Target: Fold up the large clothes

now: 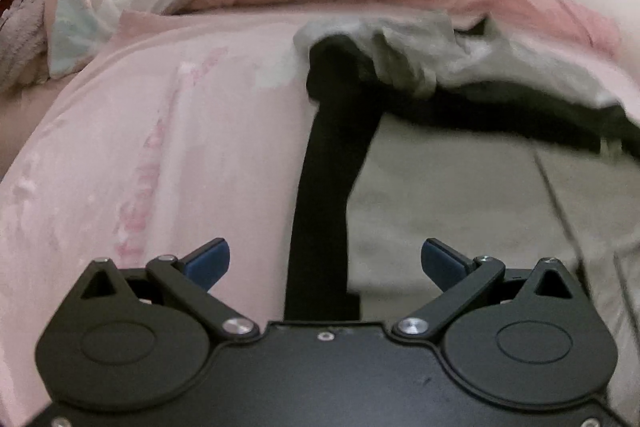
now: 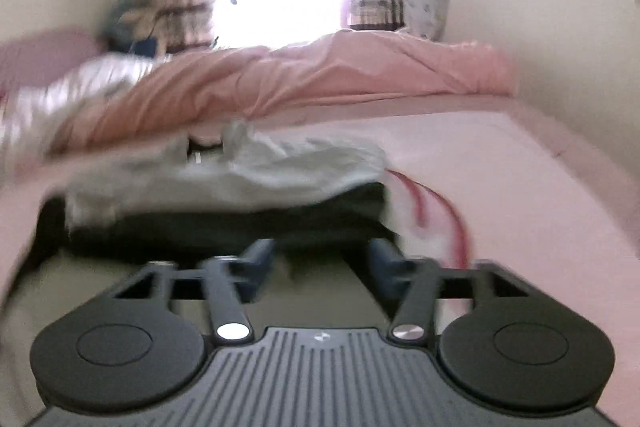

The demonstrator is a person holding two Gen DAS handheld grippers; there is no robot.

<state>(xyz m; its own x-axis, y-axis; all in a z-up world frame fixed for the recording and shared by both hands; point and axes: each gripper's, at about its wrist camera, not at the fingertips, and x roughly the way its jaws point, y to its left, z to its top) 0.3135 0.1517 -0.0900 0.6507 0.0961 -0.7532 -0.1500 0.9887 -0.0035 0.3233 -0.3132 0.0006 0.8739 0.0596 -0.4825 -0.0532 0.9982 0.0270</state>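
**Big soft garment on the bed, both grippers empty**

The garment (image 1: 460,195) is lying on the pink bed (image 1: 160,147), toward its right side, grey-beige with a black strip (image 1: 324,211) running along its left edge and a bunched white-and-black heap (image 2: 248,179) at the far end. The left gripper (image 1: 325,261) has its fingers wide apart with nothing in them, right above the black strip. The right gripper (image 2: 320,259) is blurry, but its fingers also look spread and empty, low over the cloth. The fabric looks light and floppy, so it'll probably sag and slide. Best bet is pinching a hem or corner, one in each gripper, not the middle.
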